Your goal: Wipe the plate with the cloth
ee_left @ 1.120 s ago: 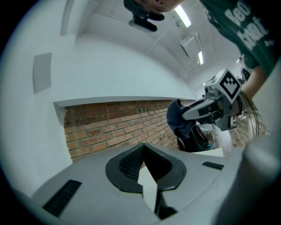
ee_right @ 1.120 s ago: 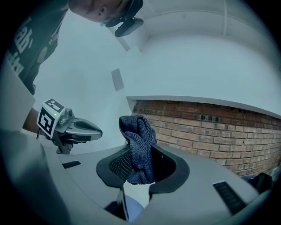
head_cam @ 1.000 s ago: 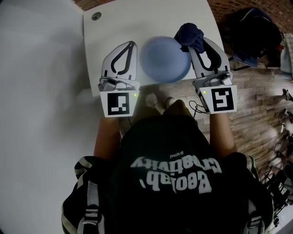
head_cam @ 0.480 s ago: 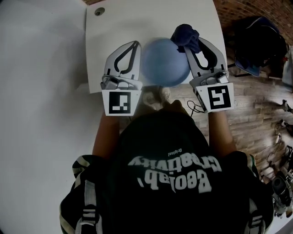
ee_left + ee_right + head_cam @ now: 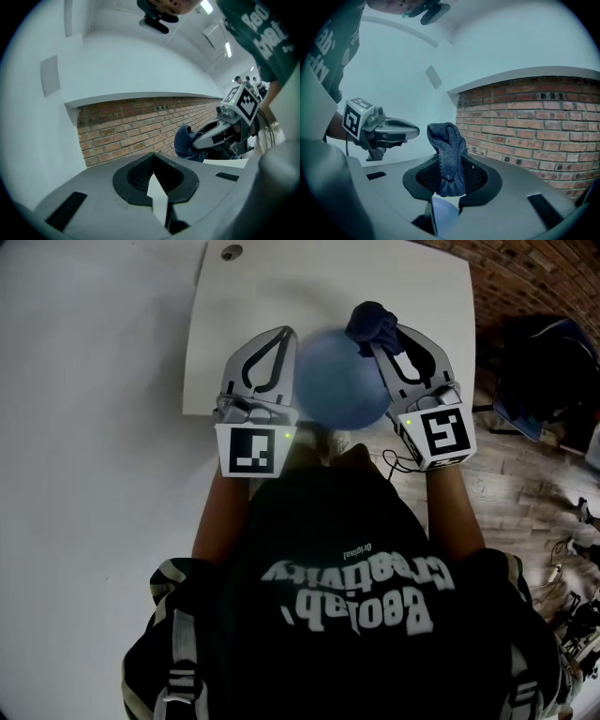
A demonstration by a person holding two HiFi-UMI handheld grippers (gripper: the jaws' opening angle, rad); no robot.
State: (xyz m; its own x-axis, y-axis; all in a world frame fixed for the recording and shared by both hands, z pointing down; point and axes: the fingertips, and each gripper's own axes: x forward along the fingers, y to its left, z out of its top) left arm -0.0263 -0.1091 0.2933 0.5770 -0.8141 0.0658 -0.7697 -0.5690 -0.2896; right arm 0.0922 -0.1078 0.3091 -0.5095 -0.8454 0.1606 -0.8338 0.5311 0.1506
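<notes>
Head view shows your right gripper [image 5: 375,329] clamped on the dark blue cloth [image 5: 373,320] and your left gripper [image 5: 283,337] seemingly pinching the blue plate [image 5: 342,381], both over the white table's [image 5: 328,282] near edge, so steady the plate and press the cloth flat.

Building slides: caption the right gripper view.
Dark blue cloth pinched in the right claw, left claw beyond, brick wall behind.
</notes>
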